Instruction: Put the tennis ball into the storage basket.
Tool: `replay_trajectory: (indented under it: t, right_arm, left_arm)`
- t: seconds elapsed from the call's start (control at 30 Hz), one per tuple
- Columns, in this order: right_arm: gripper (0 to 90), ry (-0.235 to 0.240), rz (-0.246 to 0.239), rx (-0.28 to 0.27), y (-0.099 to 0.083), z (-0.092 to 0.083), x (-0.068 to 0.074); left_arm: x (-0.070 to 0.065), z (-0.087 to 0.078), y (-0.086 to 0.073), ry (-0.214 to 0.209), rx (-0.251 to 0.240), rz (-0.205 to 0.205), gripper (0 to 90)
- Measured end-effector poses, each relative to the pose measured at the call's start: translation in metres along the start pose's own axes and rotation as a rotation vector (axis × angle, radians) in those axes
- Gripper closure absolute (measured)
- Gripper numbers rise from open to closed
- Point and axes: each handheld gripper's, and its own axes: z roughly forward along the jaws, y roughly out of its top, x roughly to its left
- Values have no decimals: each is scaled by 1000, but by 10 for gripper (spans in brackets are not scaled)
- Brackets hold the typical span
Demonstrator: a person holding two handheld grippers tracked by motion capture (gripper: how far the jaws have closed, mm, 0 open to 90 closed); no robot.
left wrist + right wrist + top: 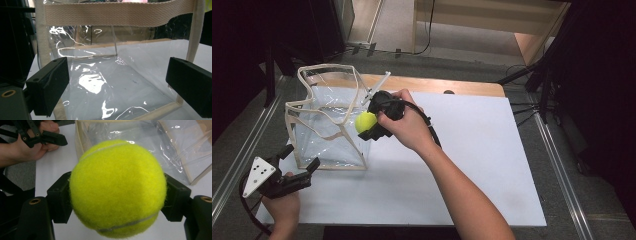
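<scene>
A yellow tennis ball [365, 121] [117, 188] is clamped between the jaws of my right gripper [368, 122] [117, 200], held in the air at the right rim of a clear plastic bag with cream webbing trim [329, 125] [150, 147]. The bag stands open on the white table top. My left gripper [302, 162] [117, 82] is open near the bag's front left corner, its jaws pointing at the bag's side wall [110, 75] with nothing between them. The left hand and gripper [47, 136] are also seen far off in the right gripper view.
The white board [482, 150] covers a wooden table [437, 85]. Grey floor and metal rails [242, 150] run along the left side. Black stands and cables [537, 85] sit at the back right. The board's right half is bare.
</scene>
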Motion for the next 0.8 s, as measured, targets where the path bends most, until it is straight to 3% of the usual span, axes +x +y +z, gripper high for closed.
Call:
replay_trajectory:
  t: [0.8]
  right_arm:
    - [241, -10, -17, -14, 31, -16, -3]
  left_arm:
    - [0, 0, 0, -3, 5, 9, 54]
